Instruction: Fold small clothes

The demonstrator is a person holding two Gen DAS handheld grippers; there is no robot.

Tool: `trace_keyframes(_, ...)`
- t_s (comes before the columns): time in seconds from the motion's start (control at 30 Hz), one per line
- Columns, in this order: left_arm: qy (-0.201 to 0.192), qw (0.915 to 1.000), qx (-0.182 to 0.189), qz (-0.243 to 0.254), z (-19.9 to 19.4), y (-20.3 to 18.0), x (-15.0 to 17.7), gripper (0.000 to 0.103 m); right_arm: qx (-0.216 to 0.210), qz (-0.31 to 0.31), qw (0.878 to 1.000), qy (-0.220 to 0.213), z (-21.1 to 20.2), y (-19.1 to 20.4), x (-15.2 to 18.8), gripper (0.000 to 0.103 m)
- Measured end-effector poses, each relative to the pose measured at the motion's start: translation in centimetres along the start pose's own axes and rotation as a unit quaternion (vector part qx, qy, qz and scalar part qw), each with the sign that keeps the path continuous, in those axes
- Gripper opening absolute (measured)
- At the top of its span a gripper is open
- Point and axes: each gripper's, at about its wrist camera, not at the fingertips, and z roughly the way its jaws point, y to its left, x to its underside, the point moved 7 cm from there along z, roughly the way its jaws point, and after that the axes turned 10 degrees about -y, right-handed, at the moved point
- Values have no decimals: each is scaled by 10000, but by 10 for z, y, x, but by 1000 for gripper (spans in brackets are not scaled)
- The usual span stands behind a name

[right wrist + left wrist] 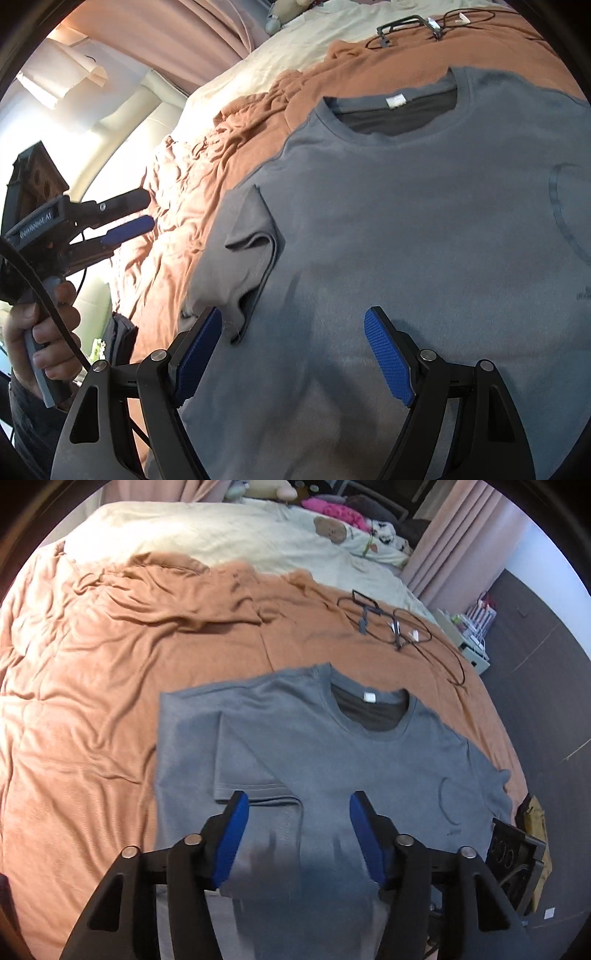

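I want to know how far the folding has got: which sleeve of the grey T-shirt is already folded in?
The left sleeve is folded inward over the T-shirt's chest. The right sleeve lies spread out toward the bed's edge.

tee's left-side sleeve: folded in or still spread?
Folded in: the sleeve lies flat over the grey T-shirt chest, hem showing.

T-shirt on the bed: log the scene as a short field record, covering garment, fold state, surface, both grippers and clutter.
garment: grey T-shirt, front up, collar away from the cameras
fold state: left sleeve folded inward onto the body; the rest lies flat
surface: orange blanket on a bed
left gripper: open, nothing between the pads
right gripper: open, above the shirt, empty
clutter: black cables beyond the collar
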Motion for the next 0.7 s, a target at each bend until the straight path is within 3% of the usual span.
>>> trace_keyframes(0.13, -94, 9993, -347, 36, -3, 19, -6, 59, 13, -108, 9999, 94, 14, 5, -2, 79)
trace_keyframes(0.4, -77, 9969, -780, 23, 4, 67, -1, 58, 482, -884, 9939, 440, 61, 19, -9, 79)
trace_keyframes(0.7, 78, 9954, -950, -62, 27, 111, 4, 37, 1034, -1809, 9766, 540, 112, 46, -14, 76)
